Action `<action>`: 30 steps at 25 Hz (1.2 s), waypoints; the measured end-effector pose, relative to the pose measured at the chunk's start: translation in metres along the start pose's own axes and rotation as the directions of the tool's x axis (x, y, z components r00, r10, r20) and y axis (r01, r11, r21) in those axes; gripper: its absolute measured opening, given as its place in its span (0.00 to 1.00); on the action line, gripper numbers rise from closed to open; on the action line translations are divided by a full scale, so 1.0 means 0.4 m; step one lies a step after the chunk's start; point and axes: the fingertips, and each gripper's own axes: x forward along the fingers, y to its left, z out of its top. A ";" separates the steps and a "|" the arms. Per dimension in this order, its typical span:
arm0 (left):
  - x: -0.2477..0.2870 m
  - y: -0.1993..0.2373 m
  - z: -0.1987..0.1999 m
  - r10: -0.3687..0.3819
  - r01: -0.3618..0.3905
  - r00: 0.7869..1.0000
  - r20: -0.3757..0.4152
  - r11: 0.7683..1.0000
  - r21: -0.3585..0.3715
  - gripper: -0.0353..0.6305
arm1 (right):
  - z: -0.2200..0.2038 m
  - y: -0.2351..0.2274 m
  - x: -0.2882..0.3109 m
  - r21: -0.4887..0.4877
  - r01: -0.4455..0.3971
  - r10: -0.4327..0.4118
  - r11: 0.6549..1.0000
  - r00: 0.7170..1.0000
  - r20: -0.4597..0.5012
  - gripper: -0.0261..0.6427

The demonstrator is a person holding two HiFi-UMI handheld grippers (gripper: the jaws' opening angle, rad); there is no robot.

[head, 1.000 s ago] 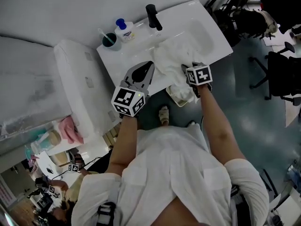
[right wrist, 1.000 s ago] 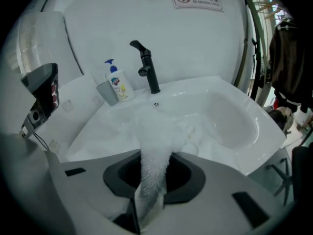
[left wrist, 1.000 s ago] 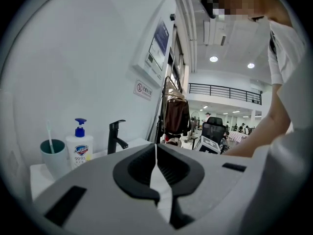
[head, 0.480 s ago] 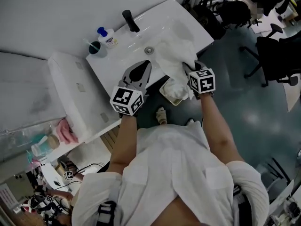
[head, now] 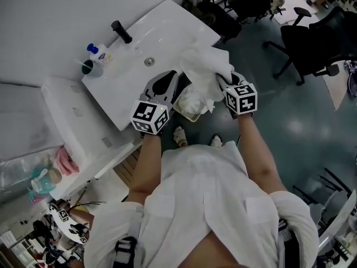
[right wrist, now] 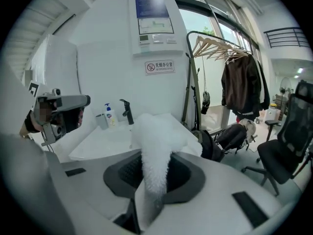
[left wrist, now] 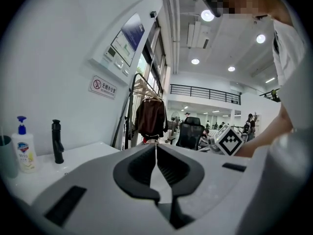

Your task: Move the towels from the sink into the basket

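- Your right gripper (head: pixel 225 81): jaws pinch a fluffy white terry towel (head: pixel 203 66), hanging off the glossy white sink's (head: pixel 128 77) right end.
- Pale rectangular basket (head: pixel 183 113), below the sink's front edge: holds crumpled white cloth.
- Your left gripper (left wrist: pixel 156 148): ribbed black pads pressed together, empty.
- Wall sign (right wrist: pixel 159 66) above the sink: red prohibition circle, Chinese characters.

towel (head: pixel 203 66): lifted off sink (head: pixel 139 38), now seemingly above basket (head: pixel 182 111) | left gripper (head: pixel 167 87): shifted toward basket
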 end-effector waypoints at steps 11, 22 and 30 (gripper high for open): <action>0.087 -0.190 -0.039 -0.035 0.035 0.999 0.004 0.999 -0.028 0.08 | -0.073 -0.142 -0.181 0.008 0.042 -0.042 0.999 0.999 -0.010 0.20; 0.012 -0.135 -0.079 0.085 -0.085 0.996 -0.001 0.994 -0.064 0.08 | -0.170 -0.084 -0.076 -0.010 -0.061 0.057 0.998 0.977 -0.206 0.20; -0.070 -0.017 -0.092 0.167 -0.167 0.986 -0.007 0.982 -0.085 0.08 | -0.193 0.036 0.051 -0.039 -0.168 0.148 0.985 0.940 -0.308 0.25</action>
